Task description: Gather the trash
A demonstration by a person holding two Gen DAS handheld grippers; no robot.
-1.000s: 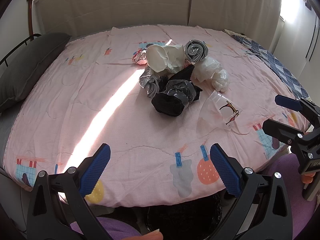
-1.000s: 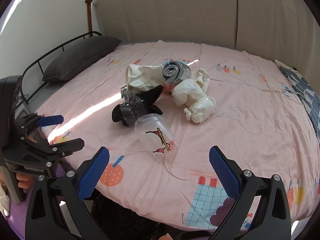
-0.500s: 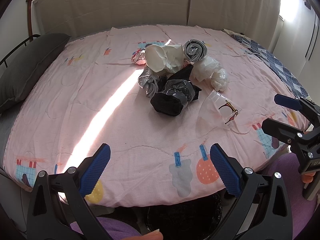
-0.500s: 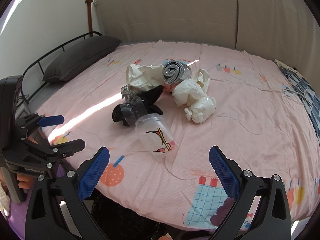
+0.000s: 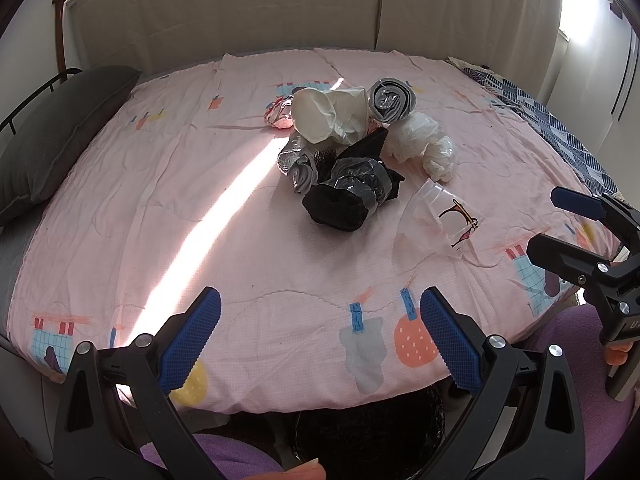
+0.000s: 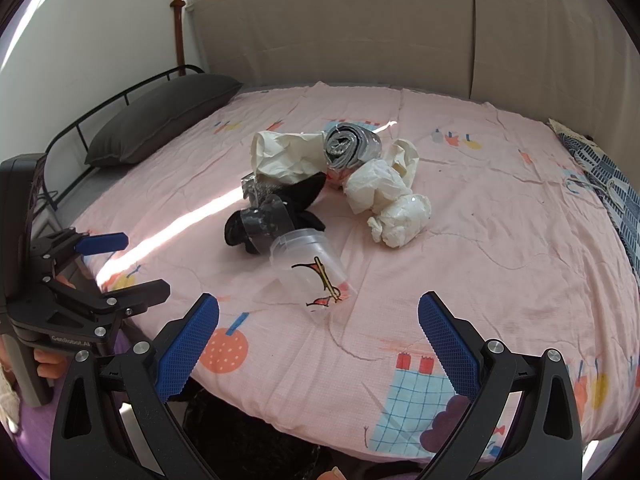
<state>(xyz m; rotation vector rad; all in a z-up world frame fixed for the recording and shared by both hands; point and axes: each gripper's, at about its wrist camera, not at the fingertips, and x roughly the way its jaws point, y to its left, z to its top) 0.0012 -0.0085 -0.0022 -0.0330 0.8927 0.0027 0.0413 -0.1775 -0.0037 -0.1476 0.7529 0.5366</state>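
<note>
A heap of trash lies mid-bed on the pink quilt [image 5: 160,184]: a black wad wrapped in grey tape [image 5: 352,196] [image 6: 264,224], crumpled cream paper [image 5: 332,114] [image 6: 284,156], a grey roll [image 5: 390,98] [image 6: 348,146], white crumpled bags [image 5: 428,148] [image 6: 388,200] and silver foil [image 5: 296,160]. A clear plastic cup [image 5: 444,220] [image 6: 312,272] lies on its side nearest me. My left gripper [image 5: 320,336] [image 6: 120,264] hovers open over the bed's near edge. My right gripper [image 6: 320,340] [image 5: 560,224] is open too, just short of the cup.
A dark grey pillow [image 6: 160,116] [image 5: 44,140] leans on the black metal rail [image 6: 100,112] at the left. A blue checked cloth [image 5: 560,128] [image 6: 612,184] lies along the right edge. Below the near bed edge a black bag [image 5: 368,432] [image 6: 248,436] gapes. Beige panels back the bed.
</note>
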